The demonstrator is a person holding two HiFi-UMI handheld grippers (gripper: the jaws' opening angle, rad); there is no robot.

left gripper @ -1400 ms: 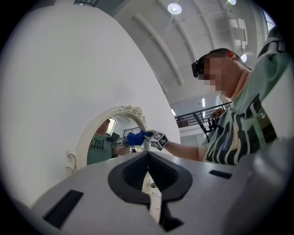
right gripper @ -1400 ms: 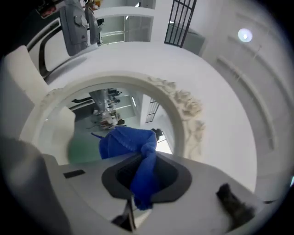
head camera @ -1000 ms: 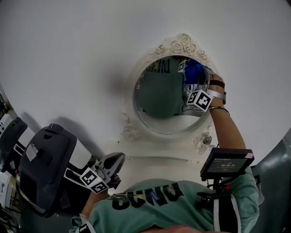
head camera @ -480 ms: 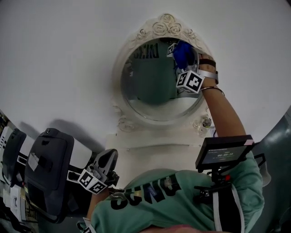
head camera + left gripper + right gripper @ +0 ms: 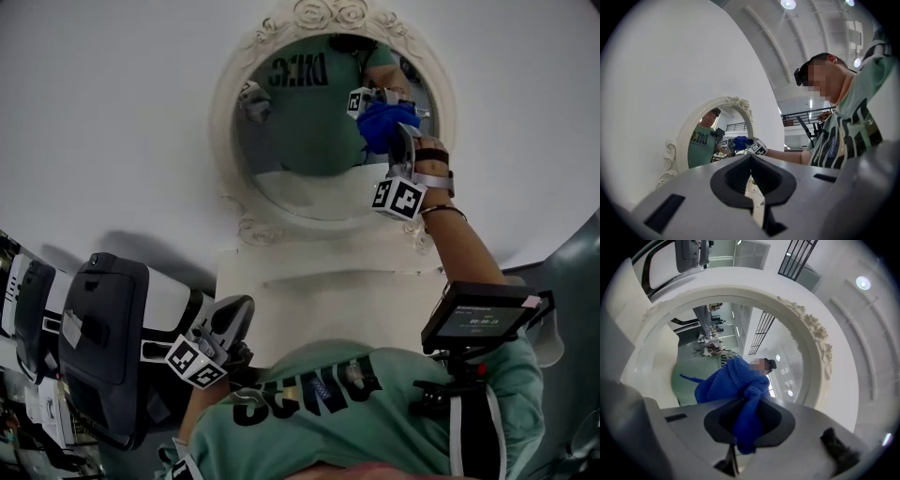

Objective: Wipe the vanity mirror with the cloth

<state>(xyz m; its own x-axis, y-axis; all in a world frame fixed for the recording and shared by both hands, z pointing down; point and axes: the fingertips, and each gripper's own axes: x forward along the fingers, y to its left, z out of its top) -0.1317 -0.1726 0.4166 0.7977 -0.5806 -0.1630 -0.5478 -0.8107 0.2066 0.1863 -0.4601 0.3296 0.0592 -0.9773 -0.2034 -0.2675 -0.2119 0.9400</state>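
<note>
Mirror (image 5: 300, 141) top cropped, partly behind cloth (image 5: 384, 124)

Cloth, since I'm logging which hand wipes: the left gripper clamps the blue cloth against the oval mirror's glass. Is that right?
Not quite. The right gripper, not the left, is shut on the blue cloth against the oval mirror, as the right gripper view shows. The left gripper is shut with nothing between its jaws.

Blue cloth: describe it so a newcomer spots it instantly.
Find the oval vanity mirror with the ornate cream frame. At its right side, the right gripper clamps a bunched blue knitted cloth against the glass. Nothing else there is bright blue.
</note>
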